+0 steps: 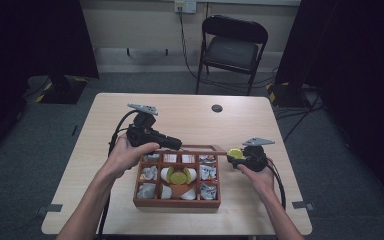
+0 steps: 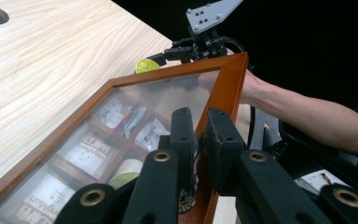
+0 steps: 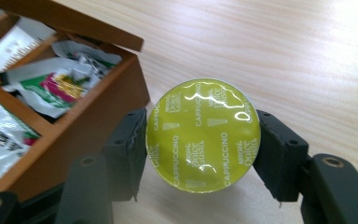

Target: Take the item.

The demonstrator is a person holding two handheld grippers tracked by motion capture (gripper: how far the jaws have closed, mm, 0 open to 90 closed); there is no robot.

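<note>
High view first: the person's left forearm comes in from the bottom edge at about 7 o'clock and angles up toward the table's middle, the hand wrapped round the left gripper (image 1: 172,144), which lies nearly level and points toward 3 o'clock over the back edge of the wooden box (image 1: 142,202). The right forearm enters at about 5 o'clock and runs up to the right gripper (image 1: 236,155), which sits just off the box's back right corner, at roughly 3 o'clock from it, with its jaws pointing toward 9 o'clock.

Left gripper view shows the jaws drawn close together and clamped on the wooden frame of the box's hinged lid (image 2: 230,79), a clear panel in a reddish frame. The lid is raised at a slant, and through the panel the sachets and pods in the compartments below can be made out.

Right gripper view shows the two black pads pressed against opposite sides of a round coffee capsule (image 3: 203,135), its yellow-green foil top facing the camera and printed with "Cappuccino". The capsule is held above the pale table top (image 3: 270,51), just beside the box's outer wall, which lies at 9 o'clock from it. Sachets (image 3: 51,84) fill the nearest compartment.
</note>
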